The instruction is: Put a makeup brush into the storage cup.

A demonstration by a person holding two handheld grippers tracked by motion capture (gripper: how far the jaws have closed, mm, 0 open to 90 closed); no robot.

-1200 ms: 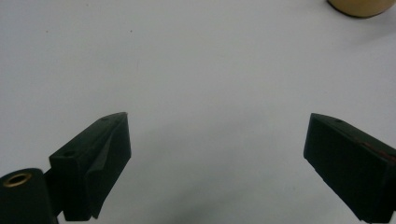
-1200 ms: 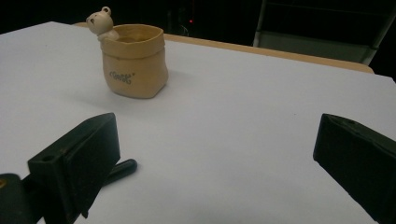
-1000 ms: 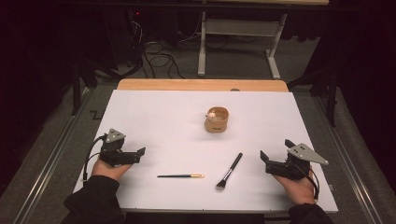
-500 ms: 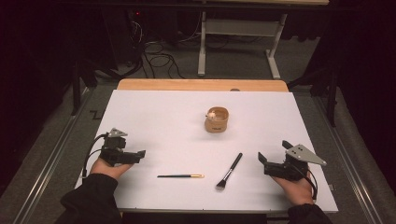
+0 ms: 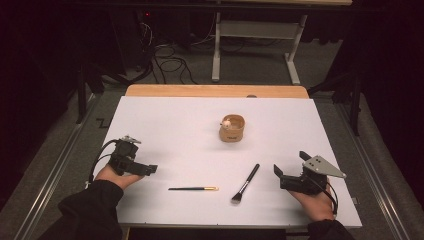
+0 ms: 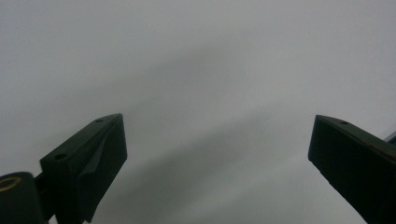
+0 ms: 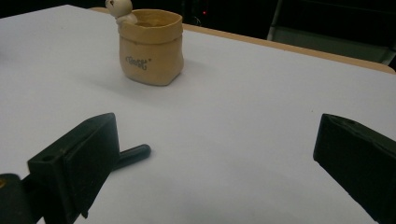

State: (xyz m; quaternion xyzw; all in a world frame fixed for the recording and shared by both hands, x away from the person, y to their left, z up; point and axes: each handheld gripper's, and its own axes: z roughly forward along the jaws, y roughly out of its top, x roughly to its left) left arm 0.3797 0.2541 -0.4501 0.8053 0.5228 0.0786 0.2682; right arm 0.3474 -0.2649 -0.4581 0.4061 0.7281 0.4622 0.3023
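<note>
**Both grippers open and empty, brushes lying between them**

Two brushes lie on the near part of the white table (image 5: 165, 125), between the hands. The thin brush (image 5: 193, 188) has a dark handle and a gold-coloured end; it lies flat, running left to right, gold end pointing right. The makeup brush (image 5: 245, 183) is just right of it, black handle, lying on a slant: bristle head near, handle tip farther and to the right. The two are near each other, not touching. In the right gripper view the rounded handle tip of the makeup brush (image 7: 135, 154) pokes out from behind the left jaw.

Right gripper (image 5: 278, 172) sits near-right on the table, just right of the makeup brush, not touching it. Jaws spread wide, nothing between them; the same shows for the right gripper (image 7: 215, 154) in its own view, with bare table in the gap. Grey plate on top, cable trailing back over the hand.

Left gripper (image 5: 150, 170) sits near-left, left of the thin brush, with a gap between them. Jaws have just been opening and stand wide apart with nothing between them; for the left gripper (image 6: 217, 149) in its own view, plain white table lies between the jaws.

Farther out, at the table's middle, a tan pot (image 5: 232, 128) stands upright, well apart from both brushes. It is sack-shaped, with a small pale bear figure (image 7: 120, 10) at its rim and small lettering on its side.
</note>
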